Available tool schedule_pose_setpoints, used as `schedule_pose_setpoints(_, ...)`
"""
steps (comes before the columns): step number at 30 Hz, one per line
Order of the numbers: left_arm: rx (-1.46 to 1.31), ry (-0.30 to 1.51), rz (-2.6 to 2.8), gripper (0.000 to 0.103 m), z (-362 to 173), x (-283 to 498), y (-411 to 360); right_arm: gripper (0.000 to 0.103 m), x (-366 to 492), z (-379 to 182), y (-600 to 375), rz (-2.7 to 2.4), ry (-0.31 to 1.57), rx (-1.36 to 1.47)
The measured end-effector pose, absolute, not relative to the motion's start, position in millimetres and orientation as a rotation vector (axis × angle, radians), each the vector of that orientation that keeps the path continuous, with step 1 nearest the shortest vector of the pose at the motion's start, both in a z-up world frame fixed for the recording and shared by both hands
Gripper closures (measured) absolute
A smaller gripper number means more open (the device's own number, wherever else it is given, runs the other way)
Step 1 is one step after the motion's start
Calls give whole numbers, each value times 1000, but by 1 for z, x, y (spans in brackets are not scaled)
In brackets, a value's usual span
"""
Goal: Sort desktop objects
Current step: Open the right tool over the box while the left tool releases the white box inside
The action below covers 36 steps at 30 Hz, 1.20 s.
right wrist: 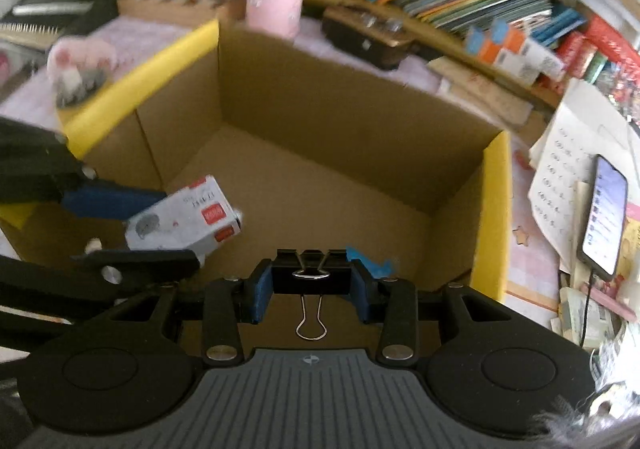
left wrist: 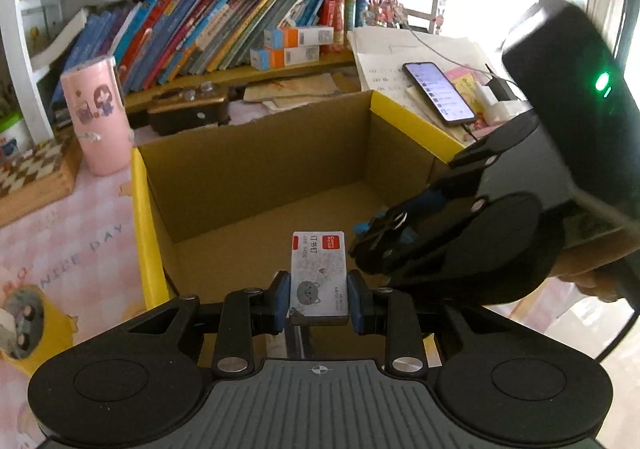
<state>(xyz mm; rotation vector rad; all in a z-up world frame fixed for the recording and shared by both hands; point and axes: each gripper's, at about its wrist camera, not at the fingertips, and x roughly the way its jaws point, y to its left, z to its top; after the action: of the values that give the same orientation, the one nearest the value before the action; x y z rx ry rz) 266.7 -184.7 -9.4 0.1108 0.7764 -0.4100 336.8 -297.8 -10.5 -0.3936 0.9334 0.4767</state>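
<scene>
While both hover over the cardboard box (left wrist: 256,165), left tongs (left wrist: 319,301) clamp staple box (left wrist: 319,273), right tongs (right wrist: 312,289) clamp binder clip (right wrist: 310,269)

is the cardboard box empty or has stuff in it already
Empty: the box shows only bare floor in both views. The staple box and binder clip hang above it, each in a claw.

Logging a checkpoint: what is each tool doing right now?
Left tool: closed on a small box.
Right tool: closed on a black binder clip.
</scene>
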Motion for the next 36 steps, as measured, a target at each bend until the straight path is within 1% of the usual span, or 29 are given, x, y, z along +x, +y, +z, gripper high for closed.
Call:
schedule_pose_setpoints(8, 104, 748, -397, 74, -10, 264, -185, 65, 343, -13, -296, 514, 978, -415)
schedule_pose_setpoints(12, 111, 726, -374, 71, -9, 259, -185, 65, 341, -12, -296, 518, 973, -407)
schedule_pose_setpoints(13, 112, 718, -366, 70, -7, 257, -185, 62, 340, -11, -297, 519, 964, -399)
schedule_pose_setpoints(14, 113, 711, -358, 65, -6, 255, -185, 59, 340, -9, -298, 515, 954, -390)
schedule_pose_setpoints(16, 108, 691, -350, 56, -2, 251, -182, 56, 338, -7, -300, 498, 937, -368)
schedule_pose_setpoints(17, 99, 680, -338, 49, 0, 249, -181, 54, 336, -5, -301, 486, 929, -357)
schedule_pose_setpoints(18, 86, 670, -331, 46, 3, 246, -178, 53, 333, -3, -303, 472, 915, -342)
schedule_pose_setpoints(22, 52, 624, -321, 45, 14, 236, -172, 53, 317, 8, -310, 443, 849, -280)
schedule_pose_setpoints(23, 51, 612, -319, 44, 17, 232, -171, 53, 313, 11, -312, 434, 831, -270)
schedule_pose_setpoints(26, 52, 565, -305, 32, 27, 222, -167, 53, 300, 21, -317, 397, 775, -228)
schedule_pose_setpoints(29, 51, 516, -297, 24, 36, 211, -160, 53, 286, 31, -324, 351, 718, -169)
schedule_pose_setpoints(33, 29, 482, -289, 19, 43, 198, -148, 53, 266, 42, -333, 298, 653, -105)
schedule_pose_setpoints(36, 14, 478, -281, 18, 43, 190, -138, 52, 250, 47, -337, 262, 622, -74)
